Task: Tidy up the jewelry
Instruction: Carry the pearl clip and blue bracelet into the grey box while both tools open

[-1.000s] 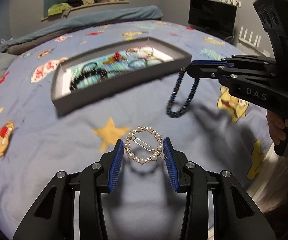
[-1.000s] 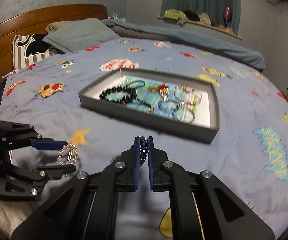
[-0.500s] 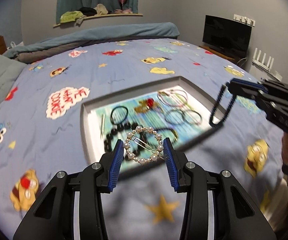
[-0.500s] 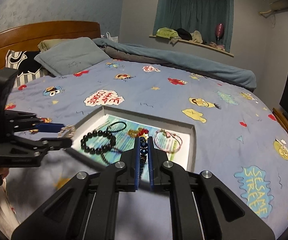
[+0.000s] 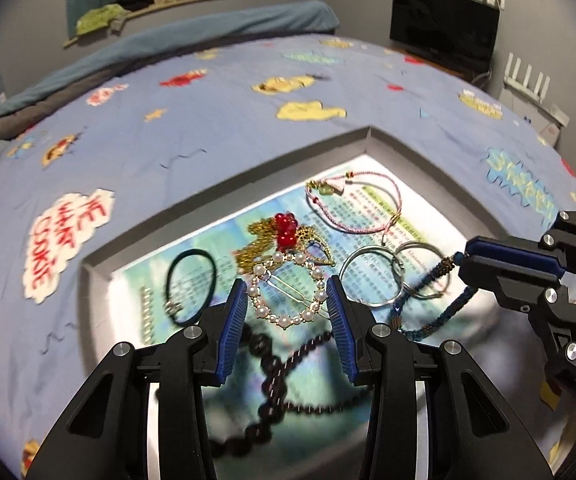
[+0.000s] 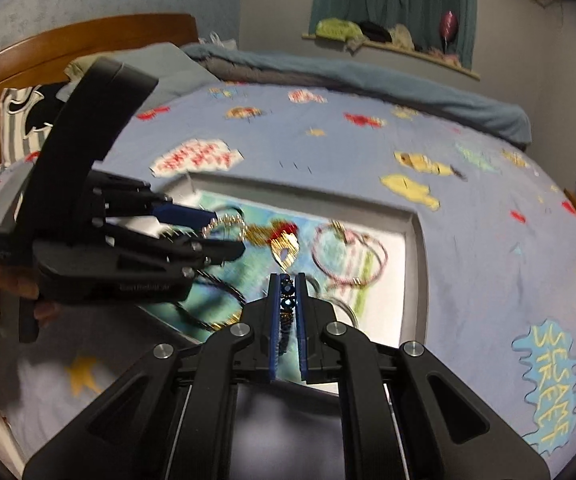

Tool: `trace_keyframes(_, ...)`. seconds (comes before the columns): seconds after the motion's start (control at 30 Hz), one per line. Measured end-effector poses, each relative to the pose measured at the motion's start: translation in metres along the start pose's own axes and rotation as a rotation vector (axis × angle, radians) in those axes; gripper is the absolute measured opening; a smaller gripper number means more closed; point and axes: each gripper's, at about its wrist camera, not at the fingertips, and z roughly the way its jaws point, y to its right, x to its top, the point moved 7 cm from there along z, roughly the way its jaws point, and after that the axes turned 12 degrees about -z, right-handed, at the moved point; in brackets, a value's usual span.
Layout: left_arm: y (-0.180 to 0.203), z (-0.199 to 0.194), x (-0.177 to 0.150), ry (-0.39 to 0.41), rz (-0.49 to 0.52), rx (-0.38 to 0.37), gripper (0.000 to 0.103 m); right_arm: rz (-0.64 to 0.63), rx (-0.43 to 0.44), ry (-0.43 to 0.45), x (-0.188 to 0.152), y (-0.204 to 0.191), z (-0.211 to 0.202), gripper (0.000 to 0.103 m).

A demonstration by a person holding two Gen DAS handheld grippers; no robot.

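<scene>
My left gripper is shut on a round pearl hair clip and holds it above the grey tray. My right gripper is shut on a dark blue beaded bracelet; in the left wrist view the bracelet hangs down from it into the tray's right part. The tray holds a red-and-gold piece, a pink cord bracelet, silver rings, a dark hair tie and a black bead string. The left gripper also shows in the right wrist view.
The tray lies on a blue cartoon-print bedspread. A wooden headboard and pillows stand at the left of the right wrist view. A TV stands by the far wall.
Both grippers have moved forward and down over the tray with their pieces still held. The blue bracelet now hangs into the tray.
</scene>
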Motion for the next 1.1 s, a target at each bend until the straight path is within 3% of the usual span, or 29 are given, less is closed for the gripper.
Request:
trace_keyframes(0.2,0.001,0.020,-0.001,-0.043,0.012,0.003,0.042,0.065,0.033,-0.053,-0.017,0.015,0.015,0.007)
trace_keyframes(0.4,-0.001,0.028,-0.003,-0.055,0.000,0.002,0.042,0.050,0.069,-0.076,-0.019,0.006,0.024,0.007)
trace_keyframes(0.77,-0.002,0.028,-0.002,-0.061,-0.003,0.008,0.044,0.043,0.055,-0.087,-0.021,0.007,0.024,0.007)
trace_keyframes(1.1,-0.007,-0.013,-0.003,0.003,-0.044,0.006,0.062,0.082,0.030,-0.070,-0.029,0.015,-0.004,0.031)
